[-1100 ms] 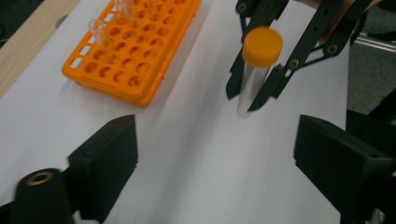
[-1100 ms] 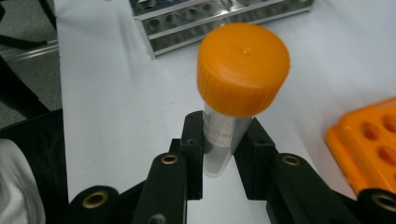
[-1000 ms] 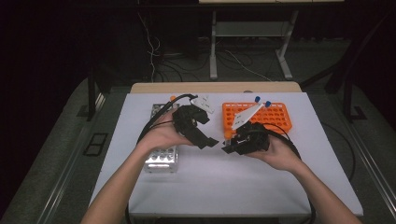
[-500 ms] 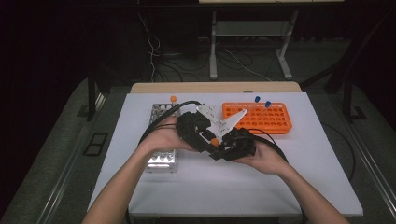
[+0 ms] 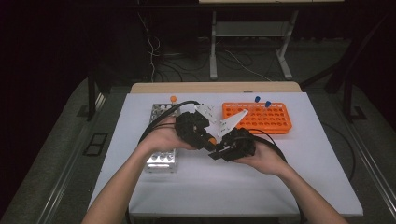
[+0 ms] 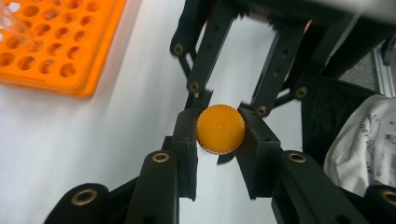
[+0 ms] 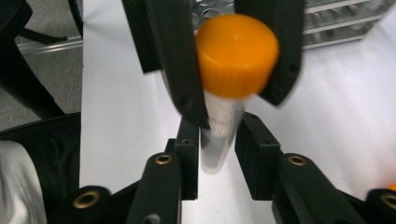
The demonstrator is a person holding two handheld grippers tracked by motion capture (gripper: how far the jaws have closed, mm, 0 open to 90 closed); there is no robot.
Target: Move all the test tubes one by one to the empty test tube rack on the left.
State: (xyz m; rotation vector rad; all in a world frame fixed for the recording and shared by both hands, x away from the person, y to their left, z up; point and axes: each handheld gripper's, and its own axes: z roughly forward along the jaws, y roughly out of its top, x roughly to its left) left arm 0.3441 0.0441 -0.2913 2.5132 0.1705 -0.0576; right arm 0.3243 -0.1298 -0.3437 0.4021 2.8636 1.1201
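Left gripper view looks straight down the tube's long axis: the orange cap faces the camera end-on, pinched from both sides by the left gripper, whose jaws are closed onto its ribbed rim. Beyond it the right gripper comes in from the opposite end. In the right gripper view, the tube runs away from the camera between that gripper's own pads, which sit close against the clear body, seemingly clamped on it though blur hides full contact. High view places both tools meeting above the white table, between the metal rack and the orange rack. Judged from this, a twist about the shared axis would loosen the cap.
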